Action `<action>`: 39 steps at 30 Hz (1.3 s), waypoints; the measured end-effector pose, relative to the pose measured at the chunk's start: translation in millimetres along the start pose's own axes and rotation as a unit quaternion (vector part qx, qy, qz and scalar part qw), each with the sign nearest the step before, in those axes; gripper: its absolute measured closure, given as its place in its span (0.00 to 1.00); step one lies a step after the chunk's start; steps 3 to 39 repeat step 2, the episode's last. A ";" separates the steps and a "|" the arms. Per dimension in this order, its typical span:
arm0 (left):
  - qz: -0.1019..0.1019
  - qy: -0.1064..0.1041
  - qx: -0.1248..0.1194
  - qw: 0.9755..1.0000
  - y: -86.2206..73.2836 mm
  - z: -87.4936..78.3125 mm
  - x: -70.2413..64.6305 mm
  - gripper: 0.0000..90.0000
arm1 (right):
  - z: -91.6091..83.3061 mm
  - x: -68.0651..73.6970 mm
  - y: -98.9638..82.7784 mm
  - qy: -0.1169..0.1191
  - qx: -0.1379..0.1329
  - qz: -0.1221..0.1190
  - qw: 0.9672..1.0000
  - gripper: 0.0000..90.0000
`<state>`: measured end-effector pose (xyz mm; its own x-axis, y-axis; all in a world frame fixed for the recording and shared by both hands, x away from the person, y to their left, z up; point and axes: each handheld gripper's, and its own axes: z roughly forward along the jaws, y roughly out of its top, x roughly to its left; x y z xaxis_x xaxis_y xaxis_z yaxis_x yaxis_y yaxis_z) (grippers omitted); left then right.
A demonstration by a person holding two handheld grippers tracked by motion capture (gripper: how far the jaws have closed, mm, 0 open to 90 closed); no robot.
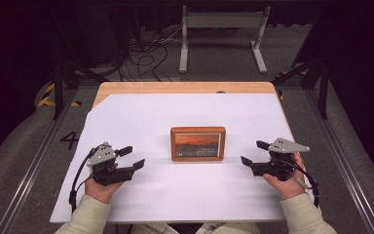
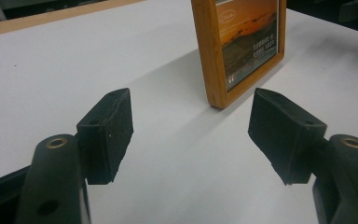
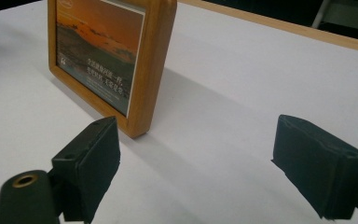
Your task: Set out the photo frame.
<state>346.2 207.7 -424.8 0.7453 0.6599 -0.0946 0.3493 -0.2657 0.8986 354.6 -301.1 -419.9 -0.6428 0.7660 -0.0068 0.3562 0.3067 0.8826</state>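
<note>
A wooden picture frame [image 1: 197,143] stands upright mid-tabletop [image 1: 141,122] between the left gripper [image 1: 132,158] and right gripper [image 1: 252,153], both with jaws spread and empty. A one-sided nudge could likely tip it flat.

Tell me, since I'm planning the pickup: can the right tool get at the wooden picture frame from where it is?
Probably yes: the right tool is open, and bare white table lies between it and the frame.
</note>
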 end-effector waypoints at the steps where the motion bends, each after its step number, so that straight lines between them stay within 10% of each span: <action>1: 0.000 0.000 0.000 1.000 0.0 0.0 0.2 0.34 | -0.9 -0.9 -0.2 -0.003 -0.004 0.004 1.000 0.17; 39: -0.001 0.000 -0.001 1.000 -0.1 0.0 0.3 0.33 | -1.5 -1.5 0.0 -0.004 -0.006 0.005 1.000 0.17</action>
